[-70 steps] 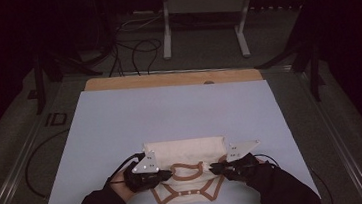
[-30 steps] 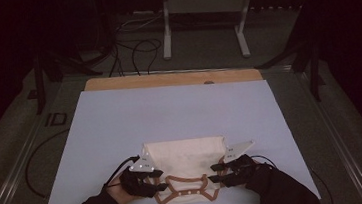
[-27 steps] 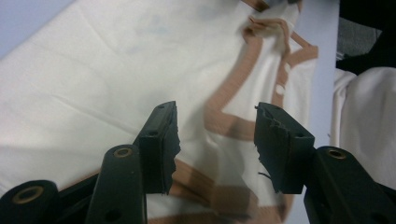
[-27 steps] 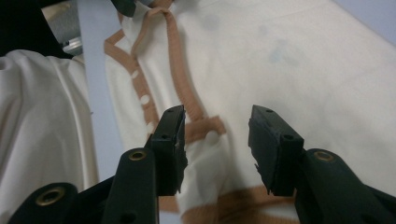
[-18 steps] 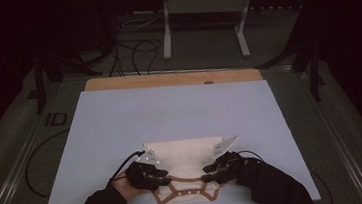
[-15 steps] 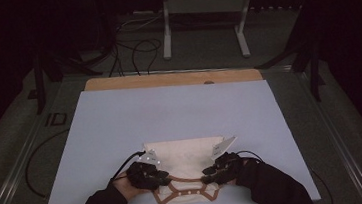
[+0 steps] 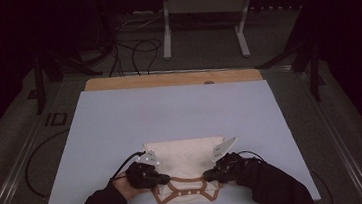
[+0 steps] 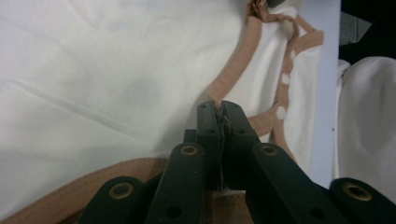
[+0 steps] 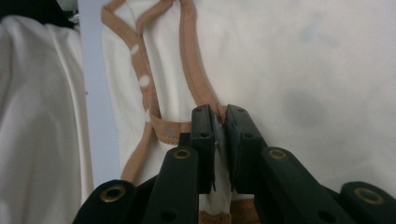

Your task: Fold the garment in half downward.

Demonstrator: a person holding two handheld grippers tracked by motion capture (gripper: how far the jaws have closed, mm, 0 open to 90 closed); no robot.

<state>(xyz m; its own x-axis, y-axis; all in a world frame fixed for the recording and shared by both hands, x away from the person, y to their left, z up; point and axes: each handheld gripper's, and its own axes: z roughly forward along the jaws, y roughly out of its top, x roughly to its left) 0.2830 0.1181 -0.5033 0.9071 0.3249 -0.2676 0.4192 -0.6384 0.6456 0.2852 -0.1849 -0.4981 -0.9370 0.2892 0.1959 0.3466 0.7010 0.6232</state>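
**Right gripper view: jaws closed on garment trim**

I see my right gripper [image 9: 219, 112] with its two black jaws pressed together on the tan trim [image 9: 196, 70] of a cream garment [image 9: 303, 70]. The jaws have just been closing, with the fabric edge between them. The trim runs up and away from the tips. Left of it, a second tan band carries pale spots. A strip of pale blue table surface [image 9: 95, 116] lies beyond the garment's edge, with white cloth [image 9: 37, 116] past that.
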